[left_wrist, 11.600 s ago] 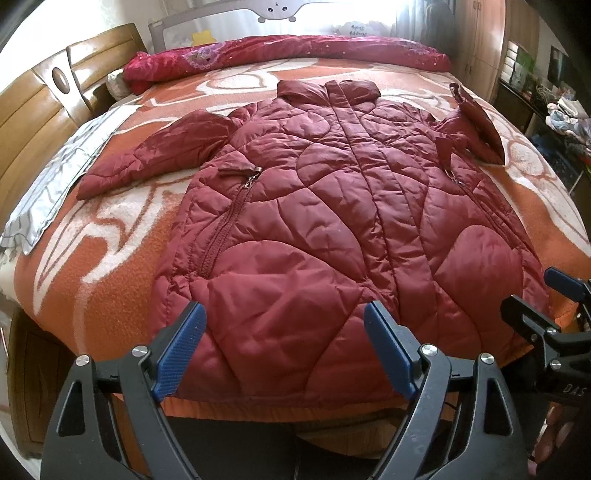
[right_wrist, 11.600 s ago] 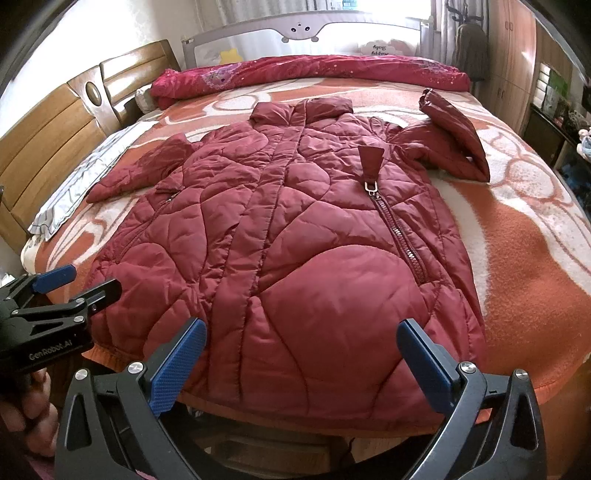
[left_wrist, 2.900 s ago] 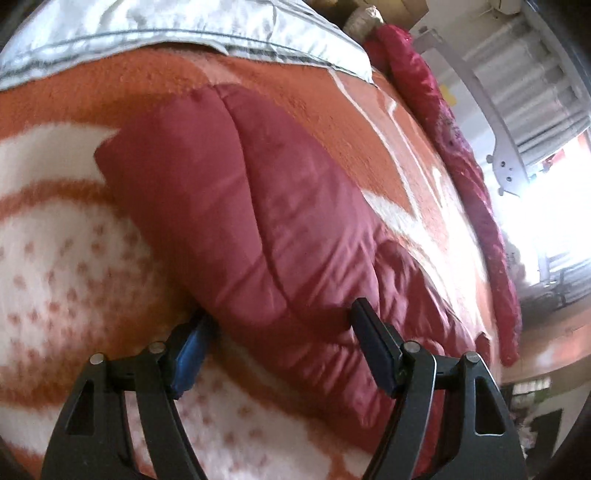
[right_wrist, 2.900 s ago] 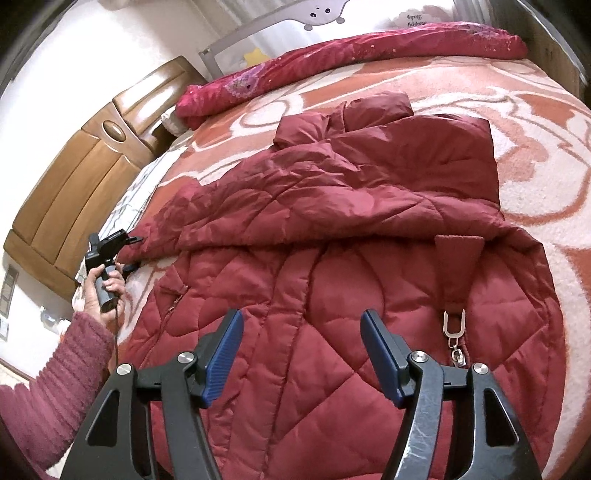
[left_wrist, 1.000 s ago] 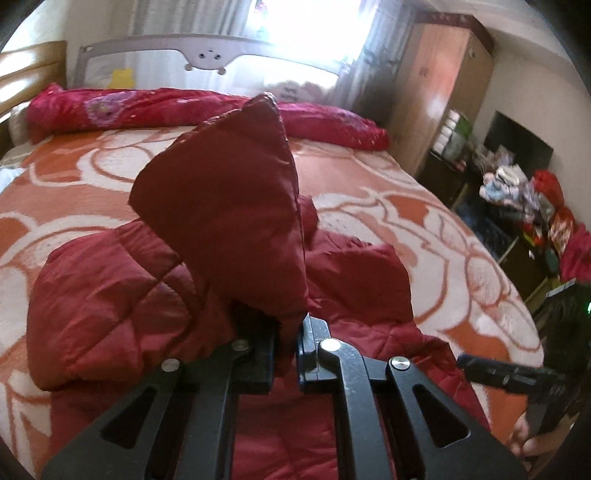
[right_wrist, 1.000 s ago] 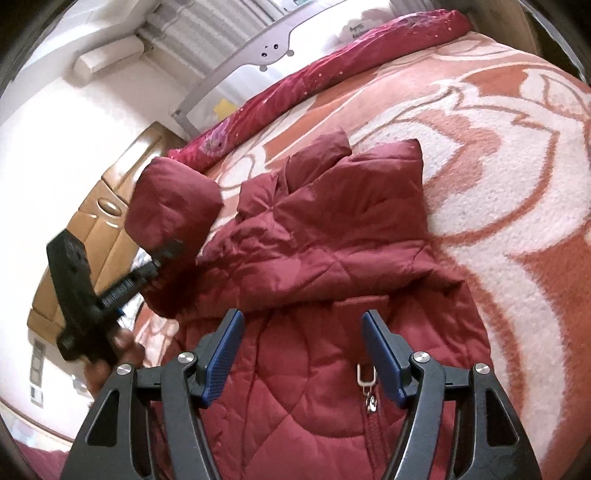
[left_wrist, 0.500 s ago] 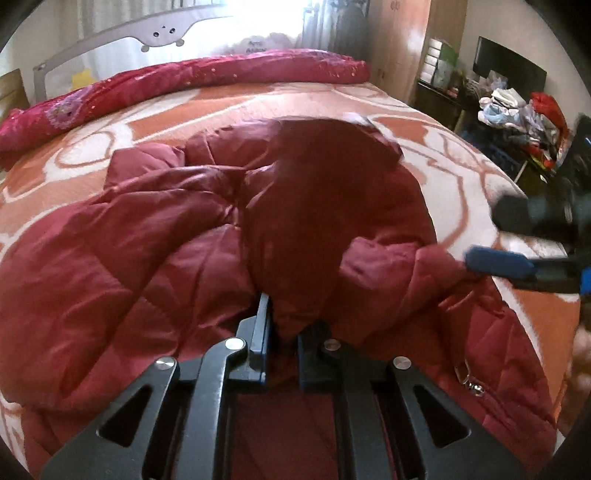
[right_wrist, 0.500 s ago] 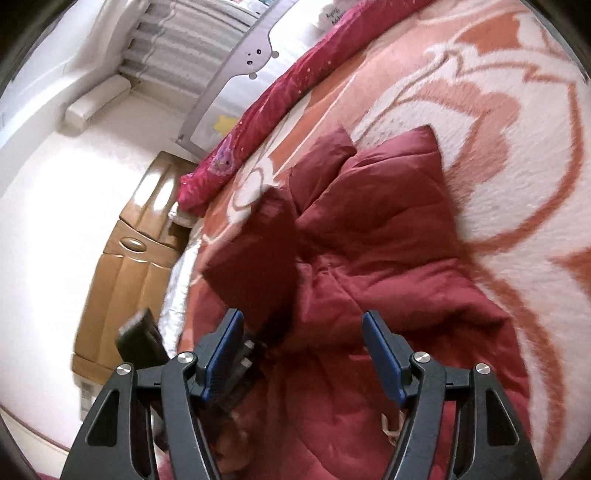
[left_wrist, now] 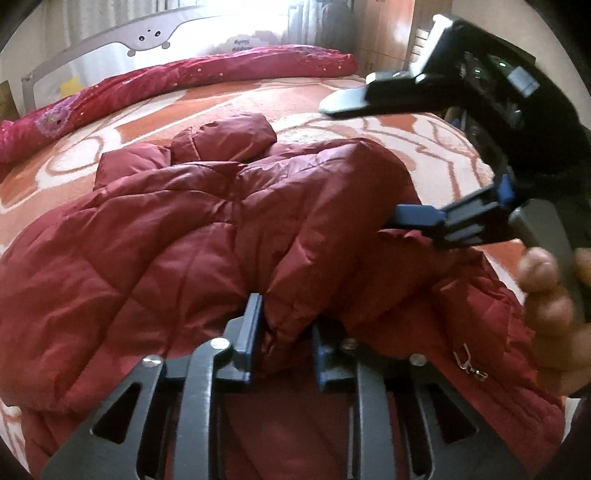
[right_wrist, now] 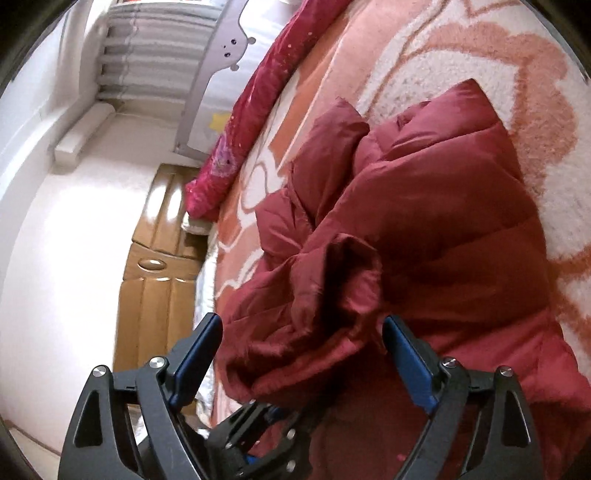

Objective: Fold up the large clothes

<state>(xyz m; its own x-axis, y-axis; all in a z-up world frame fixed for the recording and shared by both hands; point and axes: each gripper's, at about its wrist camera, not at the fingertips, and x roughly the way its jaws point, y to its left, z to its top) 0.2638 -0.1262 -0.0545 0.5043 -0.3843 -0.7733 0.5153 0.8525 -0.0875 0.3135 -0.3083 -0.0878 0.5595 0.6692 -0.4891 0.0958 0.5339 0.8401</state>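
1. A dark red quilted puffer jacket [left_wrist: 184, 236] of smooth, slightly glossy fabric lies across the middle of the bed, on a fuzzy orange blanket [left_wrist: 369, 107] patterned with cream swirls.
2. Its stitched panels puff up in rounded, irregular lobes. Its padded collar [left_wrist: 221, 136] points toward the far edge of the bed.
3. One sleeve [left_wrist: 332, 221] is folded over the jacket's body, forming a thick rounded hump with creased, wrinkled fabric.
4. The left gripper [left_wrist: 284, 339], black-framed with flat blue pads, has its jaws a narrow gap apart with the cuff end of that sleeve bunched between them. The left pad looks slightly clear of the cloth, so a firm pinch cannot be told.
5. The right gripper [right_wrist: 299, 350] stands wide open, its blue pads on either side of the rumpled sleeve end without touching it. In the left wrist view it [left_wrist: 410, 216] reaches in from the right, held by a bare hand [left_wrist: 554, 306].
6. A small metal zipper pull [left_wrist: 467, 363] lies on the jacket's near right part.
7. A long crimson quilt roll [left_wrist: 177, 85] with small bright specks lies along the bed's far edge, before a grey rail [left_wrist: 147, 33] with a cartoon face.
8. A glossy wooden headboard [right_wrist: 159, 251] with rounded panels stands at the bed's left edge.
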